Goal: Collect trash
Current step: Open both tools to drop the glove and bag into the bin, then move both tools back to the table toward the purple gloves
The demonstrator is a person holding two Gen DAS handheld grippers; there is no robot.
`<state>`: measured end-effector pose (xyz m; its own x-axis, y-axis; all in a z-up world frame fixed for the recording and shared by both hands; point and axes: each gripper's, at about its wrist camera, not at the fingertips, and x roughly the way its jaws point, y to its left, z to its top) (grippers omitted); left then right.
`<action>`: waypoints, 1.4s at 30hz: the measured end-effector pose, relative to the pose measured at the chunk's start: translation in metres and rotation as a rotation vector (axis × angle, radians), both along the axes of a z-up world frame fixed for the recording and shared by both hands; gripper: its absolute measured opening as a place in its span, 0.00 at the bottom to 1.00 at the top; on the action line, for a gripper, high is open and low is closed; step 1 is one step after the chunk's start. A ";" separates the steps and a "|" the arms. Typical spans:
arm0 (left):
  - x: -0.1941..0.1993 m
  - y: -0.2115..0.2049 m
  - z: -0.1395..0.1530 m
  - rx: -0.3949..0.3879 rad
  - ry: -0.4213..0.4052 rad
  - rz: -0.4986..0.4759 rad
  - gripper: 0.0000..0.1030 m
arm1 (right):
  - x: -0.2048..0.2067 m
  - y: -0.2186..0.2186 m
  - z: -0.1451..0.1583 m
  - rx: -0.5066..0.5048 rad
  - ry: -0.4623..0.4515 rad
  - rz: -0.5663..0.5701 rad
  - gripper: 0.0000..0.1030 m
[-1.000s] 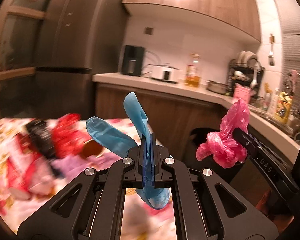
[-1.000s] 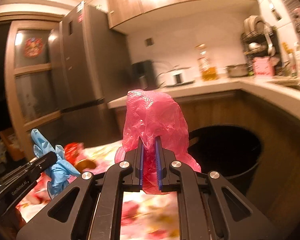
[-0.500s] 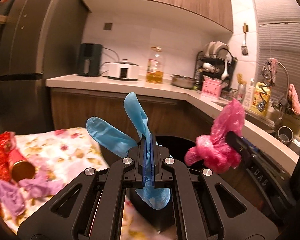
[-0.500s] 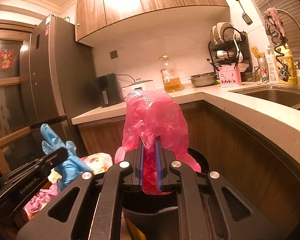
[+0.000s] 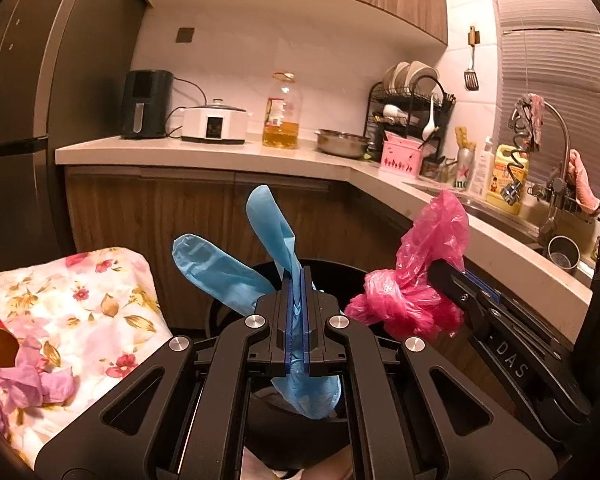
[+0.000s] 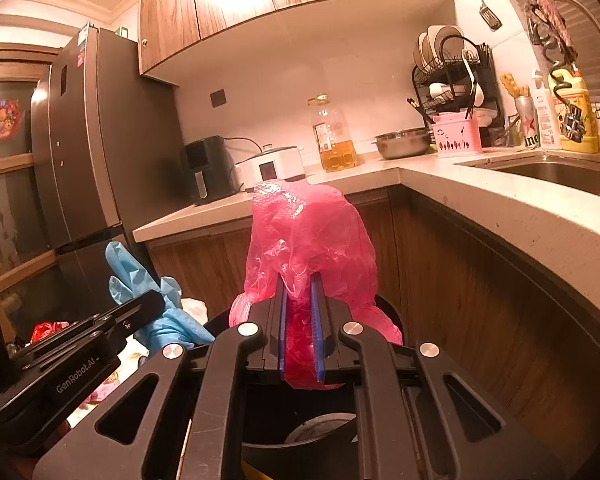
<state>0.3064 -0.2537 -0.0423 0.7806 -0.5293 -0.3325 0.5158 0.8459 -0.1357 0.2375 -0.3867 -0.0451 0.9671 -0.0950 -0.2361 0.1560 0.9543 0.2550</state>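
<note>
A blue glove (image 5: 236, 276) is clamped in the left gripper (image 5: 298, 276) above the black bin (image 5: 228, 312). A pink plastic bag (image 6: 312, 240) is pinched by the right gripper (image 6: 300, 284), also over the bin. Crumpled purple paper (image 5: 24, 388), possibly tissue, is left on the floral-clothed table (image 5: 96, 304) beside the bin.

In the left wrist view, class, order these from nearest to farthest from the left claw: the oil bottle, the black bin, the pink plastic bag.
1. Black bin, directly beneath the left claw.
2. Pink plastic bag, to its right, held in the right claw.
3. Oil bottle, on the back counter.
</note>
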 end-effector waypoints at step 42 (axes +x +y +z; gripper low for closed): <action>-0.057 0.095 -0.006 0.007 -0.032 0.296 0.90 | -0.035 0.035 0.002 0.015 0.018 0.037 0.85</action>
